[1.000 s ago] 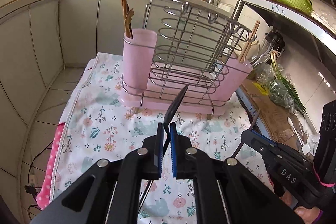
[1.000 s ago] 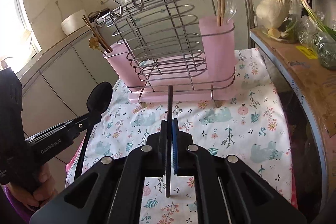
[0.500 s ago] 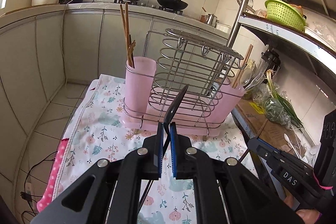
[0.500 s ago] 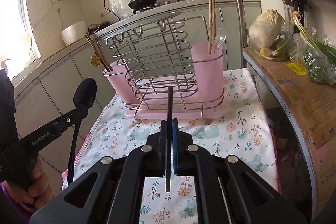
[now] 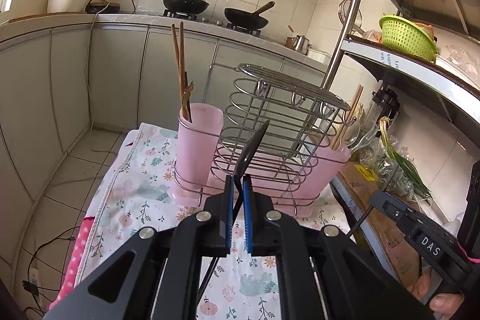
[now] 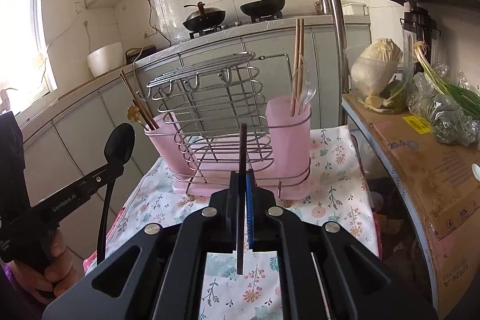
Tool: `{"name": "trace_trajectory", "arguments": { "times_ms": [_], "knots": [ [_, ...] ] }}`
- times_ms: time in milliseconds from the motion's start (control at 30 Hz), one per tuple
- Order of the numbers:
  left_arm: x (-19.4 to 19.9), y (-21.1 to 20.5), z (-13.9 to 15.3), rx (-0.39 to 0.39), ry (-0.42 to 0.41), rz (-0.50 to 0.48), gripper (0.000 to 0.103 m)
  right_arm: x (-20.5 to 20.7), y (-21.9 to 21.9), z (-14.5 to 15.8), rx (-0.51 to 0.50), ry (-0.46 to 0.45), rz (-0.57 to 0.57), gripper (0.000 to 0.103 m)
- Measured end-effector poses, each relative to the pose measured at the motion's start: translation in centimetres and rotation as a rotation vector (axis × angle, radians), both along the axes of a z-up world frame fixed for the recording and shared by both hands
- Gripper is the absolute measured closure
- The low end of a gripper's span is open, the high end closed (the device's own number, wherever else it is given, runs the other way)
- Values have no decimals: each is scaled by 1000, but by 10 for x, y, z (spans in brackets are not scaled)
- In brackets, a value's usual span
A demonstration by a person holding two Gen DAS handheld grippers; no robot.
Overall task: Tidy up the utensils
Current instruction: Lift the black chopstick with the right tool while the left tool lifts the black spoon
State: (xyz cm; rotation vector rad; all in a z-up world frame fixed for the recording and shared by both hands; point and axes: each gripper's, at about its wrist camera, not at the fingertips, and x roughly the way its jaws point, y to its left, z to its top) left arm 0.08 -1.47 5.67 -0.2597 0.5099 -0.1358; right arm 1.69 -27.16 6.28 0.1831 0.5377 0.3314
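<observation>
A wire rack (image 5: 279, 134) with two pink cups stands on the floral cloth. My left gripper (image 5: 237, 185) is shut on a black spoon (image 5: 250, 147), bowl up, held above the cloth in front of the rack; the spoon also shows in the right wrist view (image 6: 118, 144). My right gripper (image 6: 243, 179) is shut on a dark chopstick (image 6: 242, 170), held upright in front of the rack (image 6: 216, 116). The left pink cup (image 5: 198, 146) holds brown chopsticks. The right pink cup (image 6: 289, 137) holds pale chopsticks and a clear spoon.
The floral cloth (image 6: 333, 194) covers a small table. A metal shelf with a cardboard box (image 6: 426, 158), cabbage and green onions stands at the right. A green basket (image 5: 405, 36) sits on the upper shelf. A kitchen counter with two woks (image 5: 246, 17) lies behind.
Both grippers have risen and pulled back from the rack, still holding the spoon and chopstick. The rack now sits lower and farther in both views.
</observation>
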Motion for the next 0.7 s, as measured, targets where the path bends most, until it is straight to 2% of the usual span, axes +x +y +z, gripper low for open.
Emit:
{"name": "trace_trajectory", "arguments": {
  "times_ms": [200,400,700],
  "knots": [
    [0,13,15,-56,-68,-8,98,7,-4,16,11,-61,-12,98],
    [-5,28,43,-119,-167,-28,98,11,-9,36,19,-135,-17,98],
    [2,55,80,-281,-269,-78,98,15,-28,80,37,-271,-64,98]
  ]
}}
